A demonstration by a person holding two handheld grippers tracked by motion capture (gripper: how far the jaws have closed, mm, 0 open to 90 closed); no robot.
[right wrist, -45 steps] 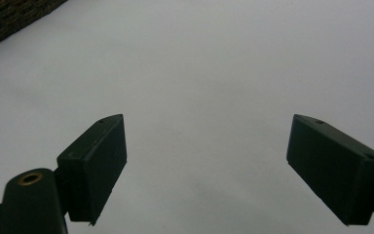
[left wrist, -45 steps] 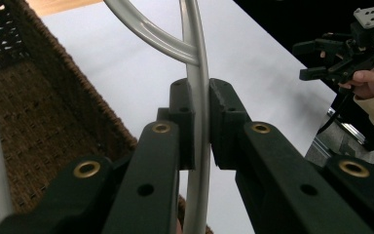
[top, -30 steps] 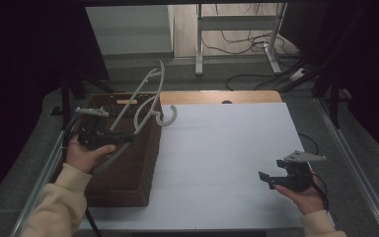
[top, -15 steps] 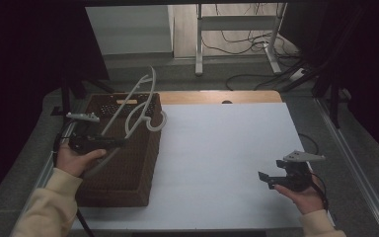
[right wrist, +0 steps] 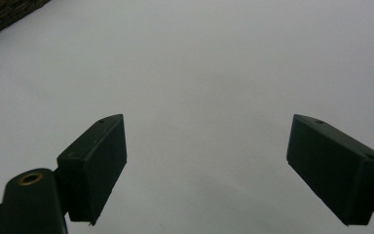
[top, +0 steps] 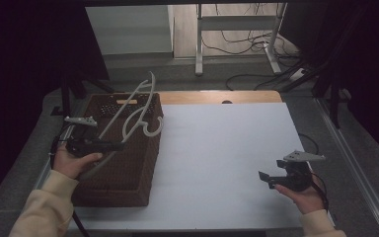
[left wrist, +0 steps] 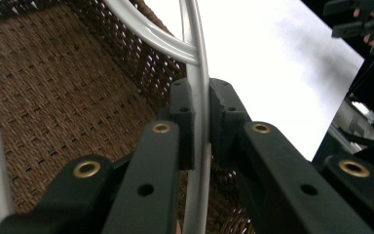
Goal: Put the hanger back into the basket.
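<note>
Left gripper view: my left hand-held gripper (left wrist: 202, 122) pinches a thin bar of the white hanger (top: 140, 111), lifted partly out of the wicker basket (top: 128, 173). I fear it could pivot or snag the basket rim. My right hand-held gripper (right wrist: 207, 165) gapes, well apart from the basket.

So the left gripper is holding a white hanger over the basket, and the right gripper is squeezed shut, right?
Not quite. The right gripper is open: the right gripper view shows its two jaws wide apart above the white table, with nothing between them. The rest is right: the left gripper is shut on the white hanger over the brown woven basket.
</note>
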